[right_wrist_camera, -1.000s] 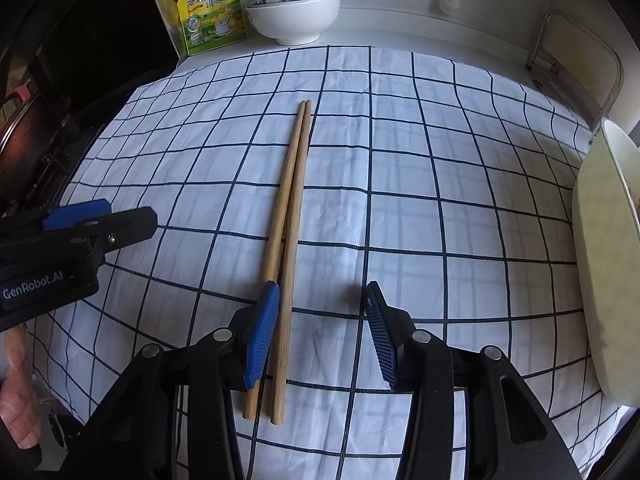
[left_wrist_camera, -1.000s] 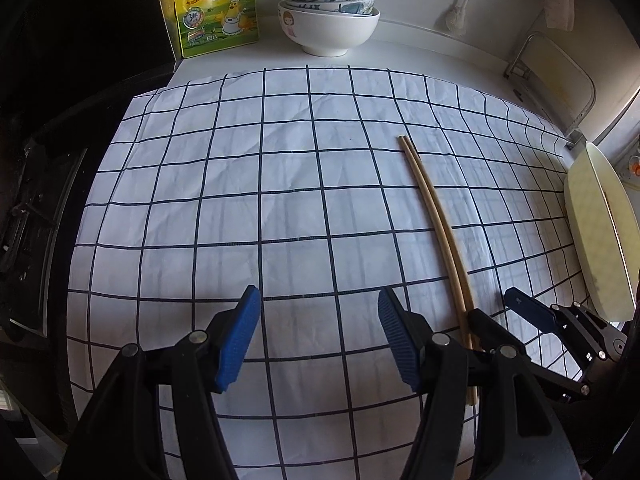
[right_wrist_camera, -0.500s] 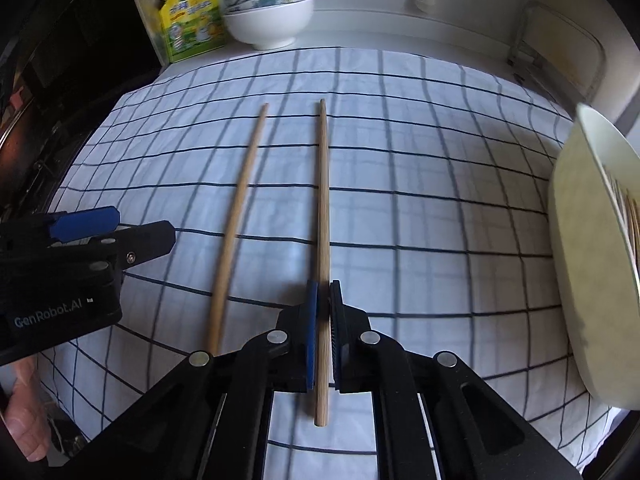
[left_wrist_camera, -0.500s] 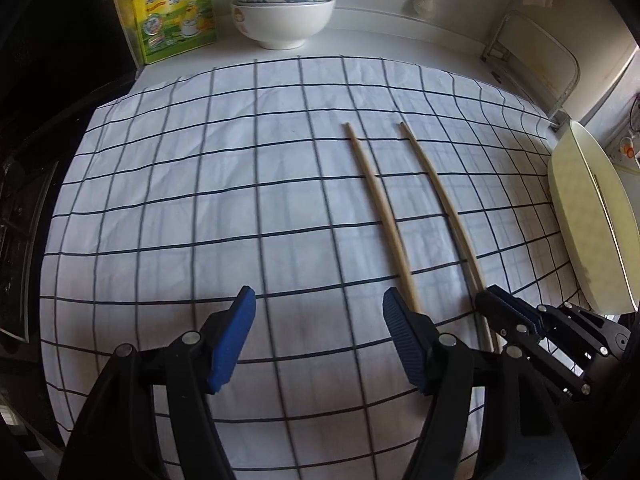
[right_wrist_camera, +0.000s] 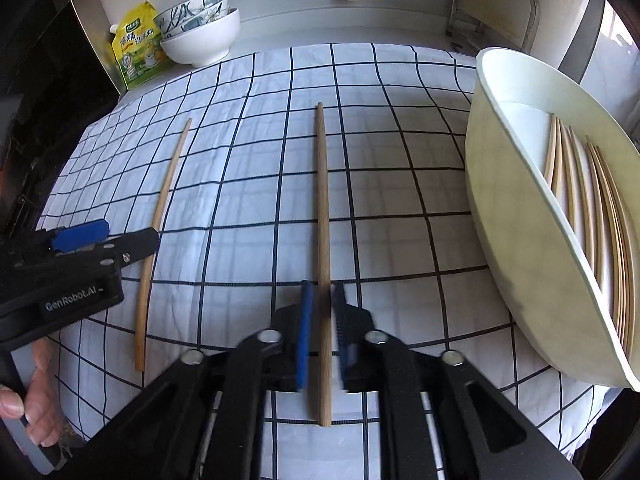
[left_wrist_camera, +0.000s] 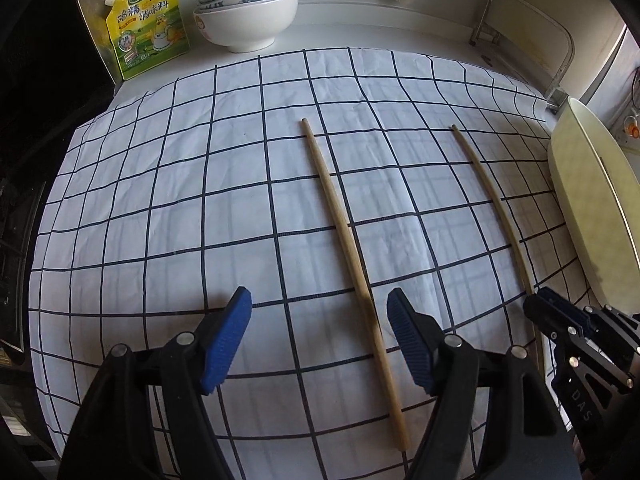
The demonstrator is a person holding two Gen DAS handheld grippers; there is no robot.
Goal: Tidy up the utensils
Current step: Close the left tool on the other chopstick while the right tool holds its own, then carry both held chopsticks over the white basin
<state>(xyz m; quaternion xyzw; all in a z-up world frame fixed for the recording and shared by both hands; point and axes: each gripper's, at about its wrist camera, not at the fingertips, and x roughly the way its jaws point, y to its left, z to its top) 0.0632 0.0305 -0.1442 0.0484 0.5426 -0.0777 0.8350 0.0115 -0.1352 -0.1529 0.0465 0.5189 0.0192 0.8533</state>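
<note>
My right gripper [right_wrist_camera: 322, 332] is shut on a wooden chopstick [right_wrist_camera: 323, 216] and holds it over the checked cloth, left of the cream tray [right_wrist_camera: 520, 240]. The tray holds several chopsticks [right_wrist_camera: 592, 208]. In the left wrist view the held chopstick [left_wrist_camera: 486, 196] runs toward the right gripper [left_wrist_camera: 560, 320]. A second chopstick [left_wrist_camera: 348, 240] lies on the cloth. My left gripper [left_wrist_camera: 318, 336] is open, with that chopstick's near part between its fingers, close to the right one. In the right wrist view this chopstick [right_wrist_camera: 160, 216] lies beside the left gripper [right_wrist_camera: 104, 236].
A stack of bowls [left_wrist_camera: 246, 8] and a yellow seasoning pouch [left_wrist_camera: 146, 20] stand at the back of the counter. A metal rack [left_wrist_camera: 520, 28] stands at the back right. A dark stove area [left_wrist_camera: 16, 200] borders the cloth on the left.
The right gripper closed on one chopstick and carried it right, away from its pair, toward the tray. The left gripper shifted so the remaining chopstick lies between its open fingers.
</note>
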